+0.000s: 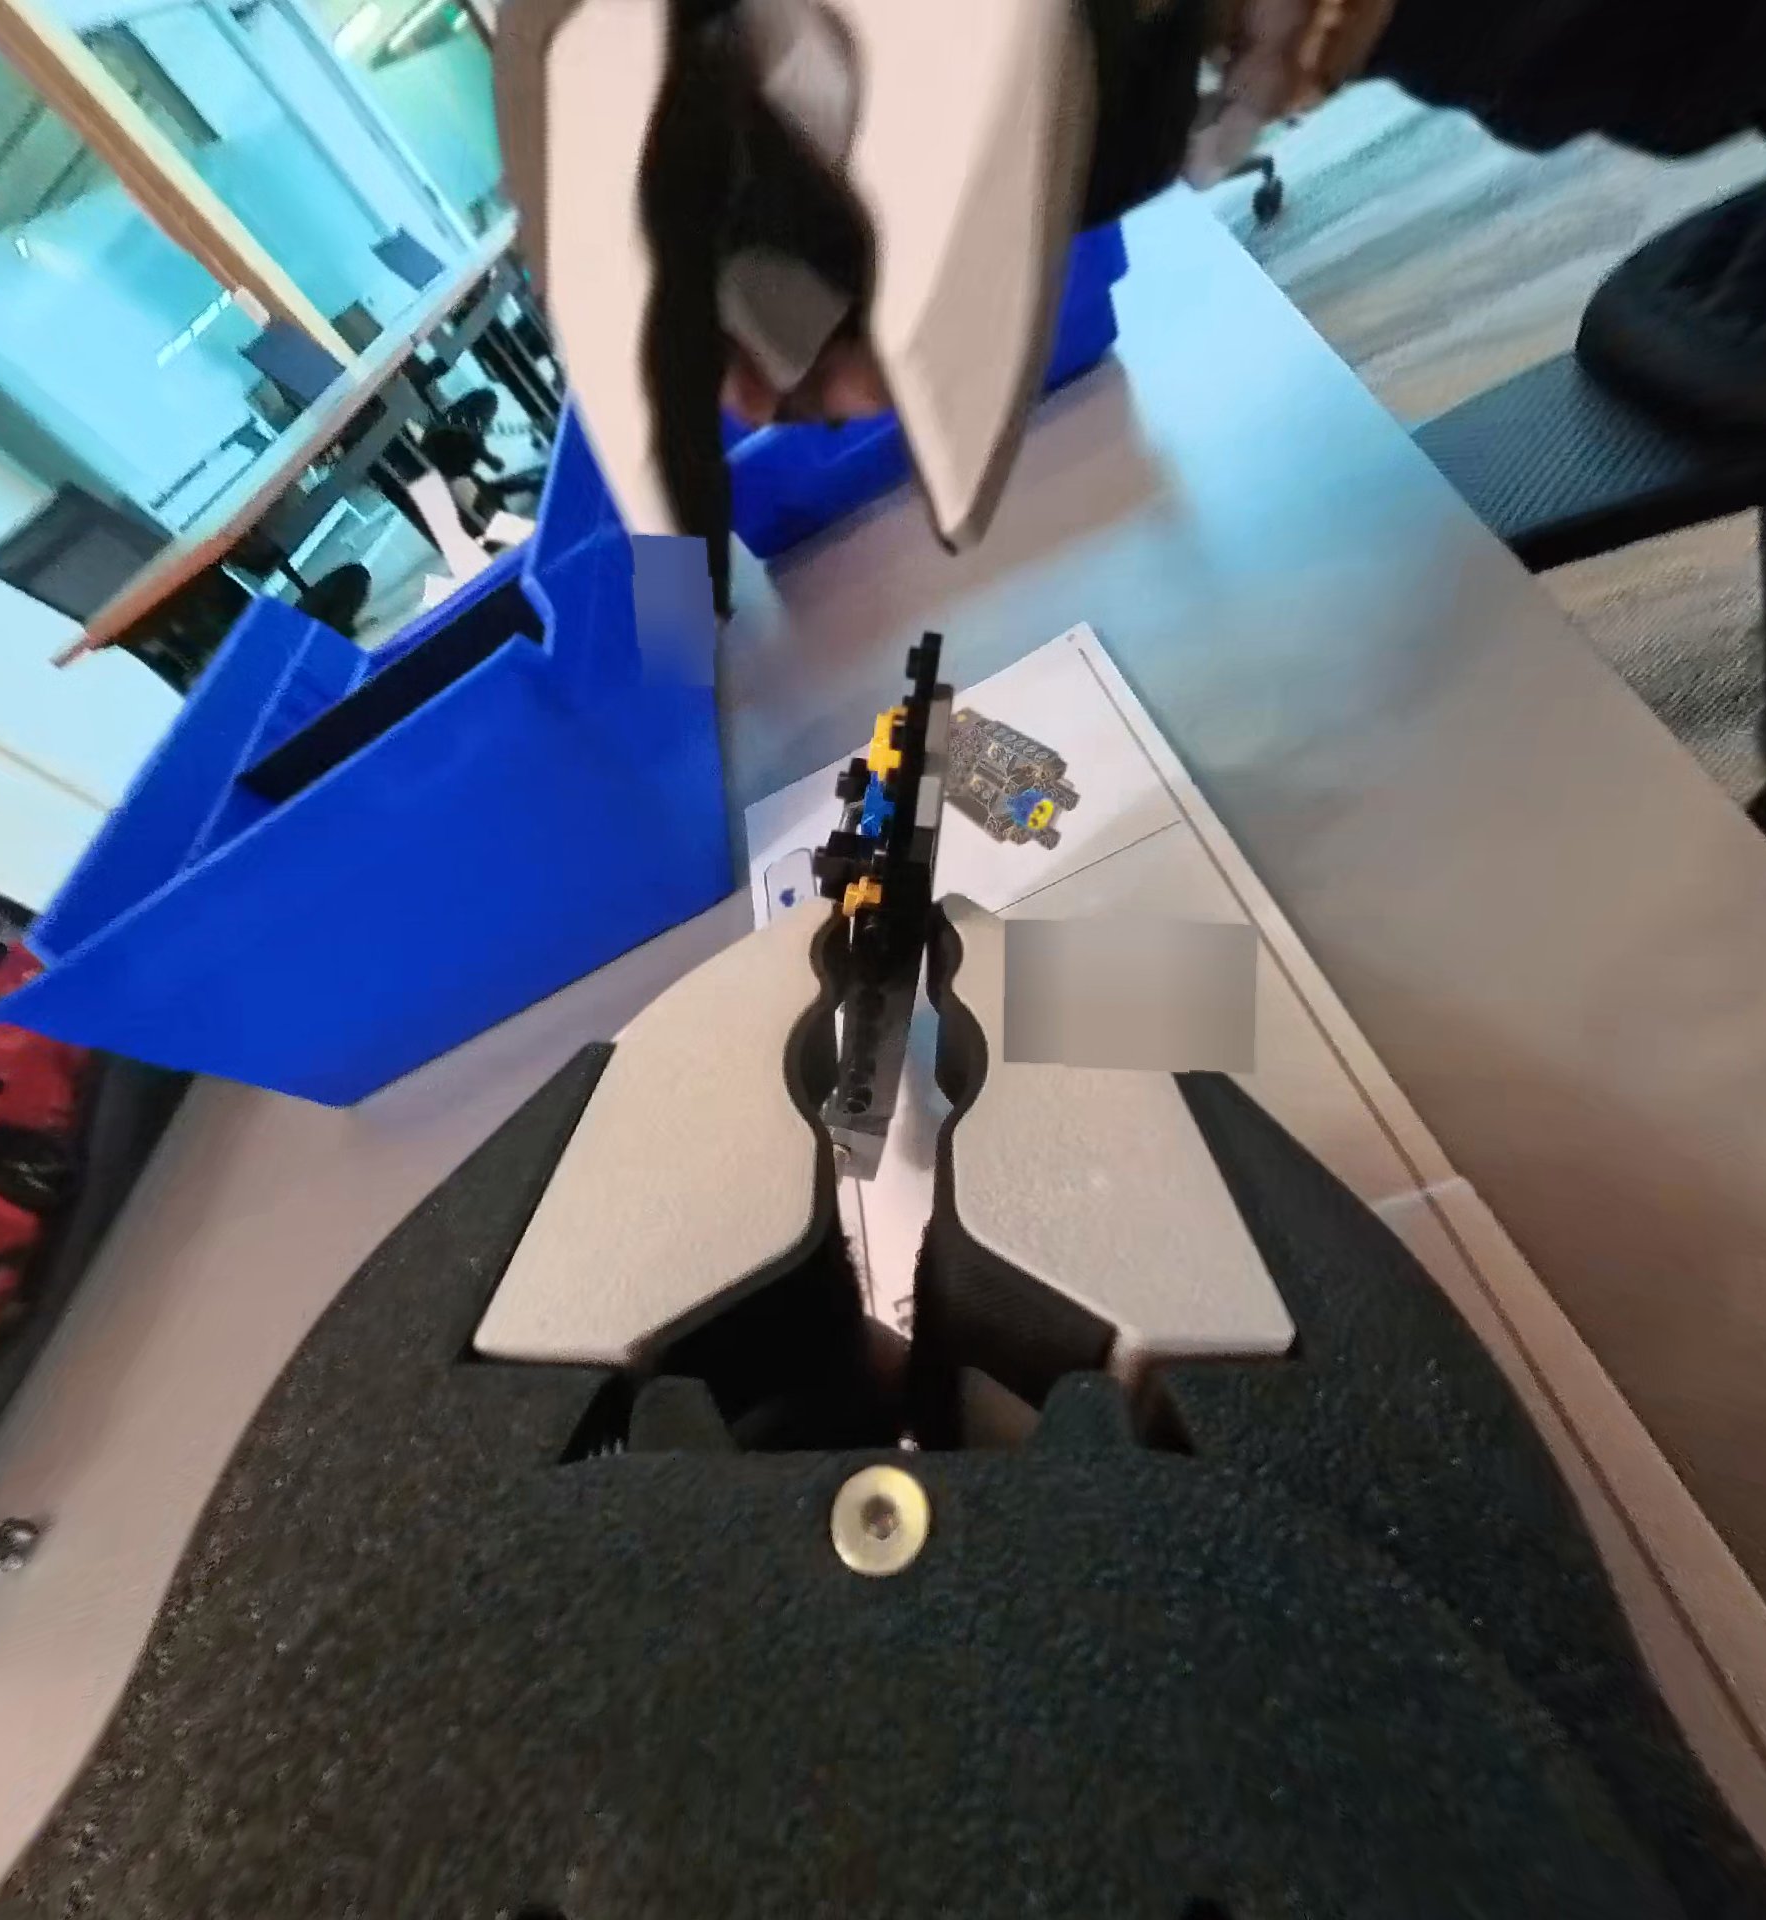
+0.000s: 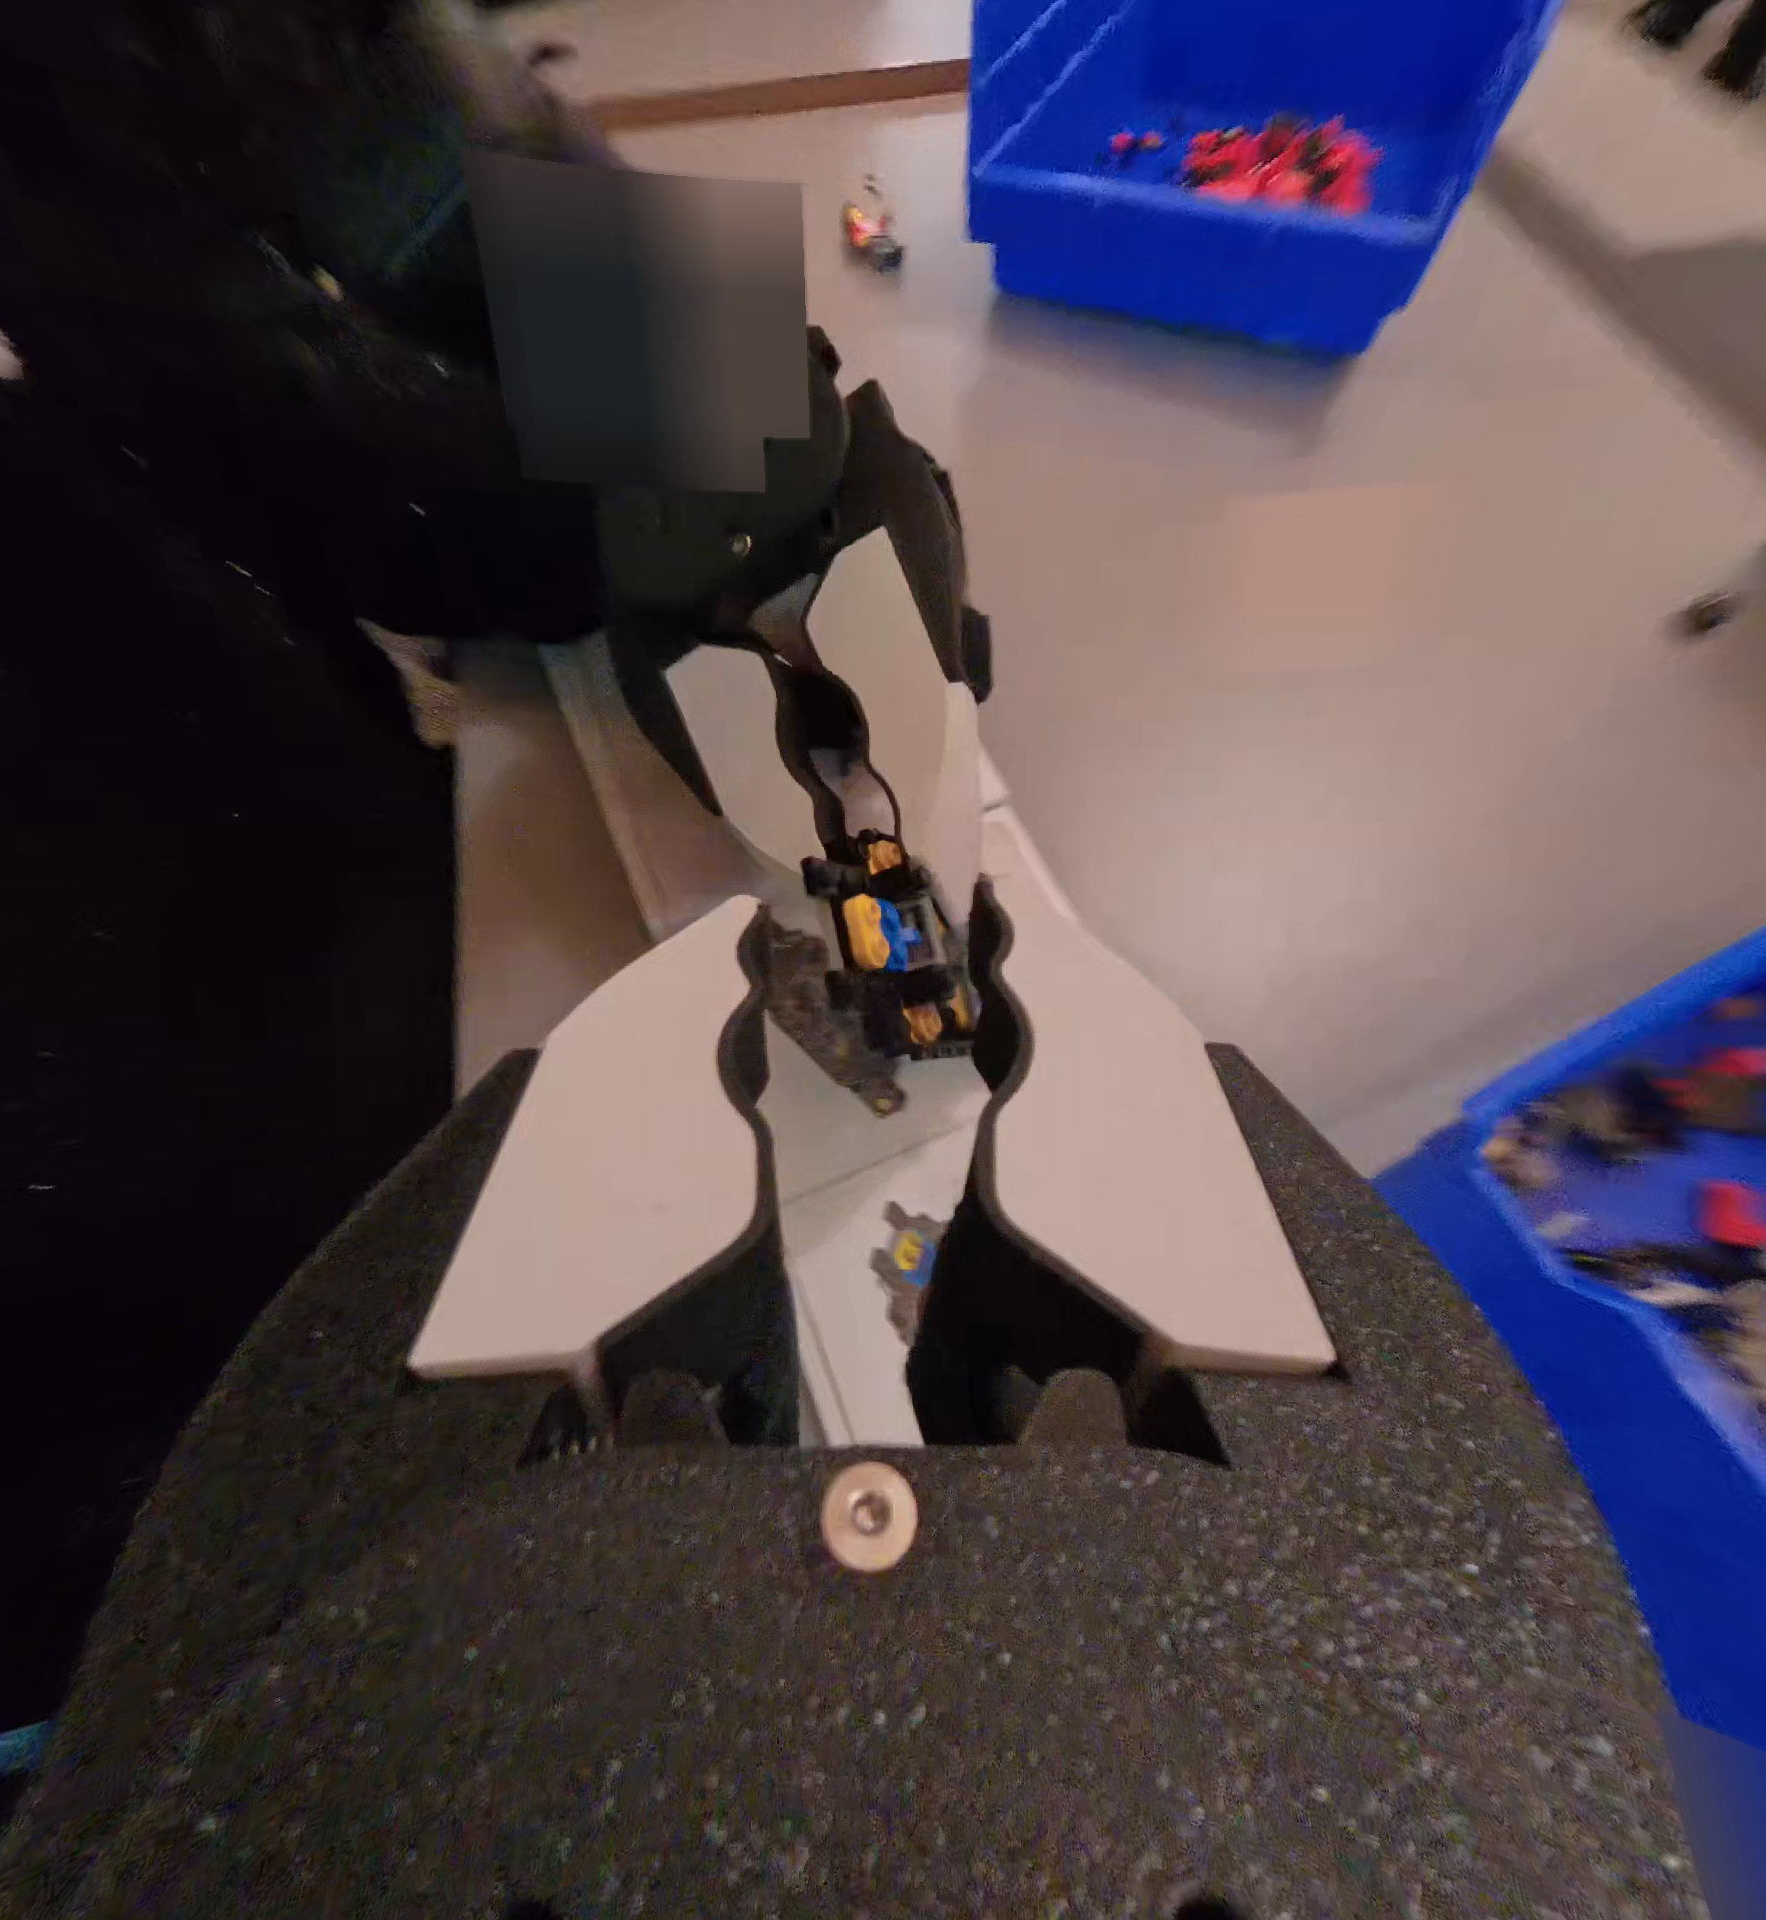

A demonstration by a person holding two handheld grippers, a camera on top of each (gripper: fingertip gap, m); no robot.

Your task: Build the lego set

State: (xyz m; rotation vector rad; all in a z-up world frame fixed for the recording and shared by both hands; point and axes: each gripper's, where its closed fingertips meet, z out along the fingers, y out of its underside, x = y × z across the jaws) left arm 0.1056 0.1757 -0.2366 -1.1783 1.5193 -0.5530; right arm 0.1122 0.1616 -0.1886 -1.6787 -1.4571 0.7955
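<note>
My left gripper (image 1: 879,914) is shut on a small lego assembly (image 1: 894,810) of black and grey parts with yellow and blue pieces, held edge-on above the table. My right gripper (image 1: 832,571) is open and comes down from above, its tips just beyond the assembly's top end. In the right wrist view the right gripper (image 2: 868,904) is open, and the assembly (image 2: 900,956) shows between its fingertips with gaps on both sides. The left gripper (image 2: 884,847) holds it from the far side.
A printed instruction sheet (image 1: 1066,748) lies on the grey table under the assembly. Blue bins (image 1: 391,883) stand to the left; one bin (image 2: 1222,156) holds red pieces, another (image 2: 1637,1247) mixed pieces. A small loose piece (image 2: 874,234) lies far off. A person in black (image 2: 183,623) stands close. The tips of one gripper are about 5 centimeters away from the tips of the other.
</note>
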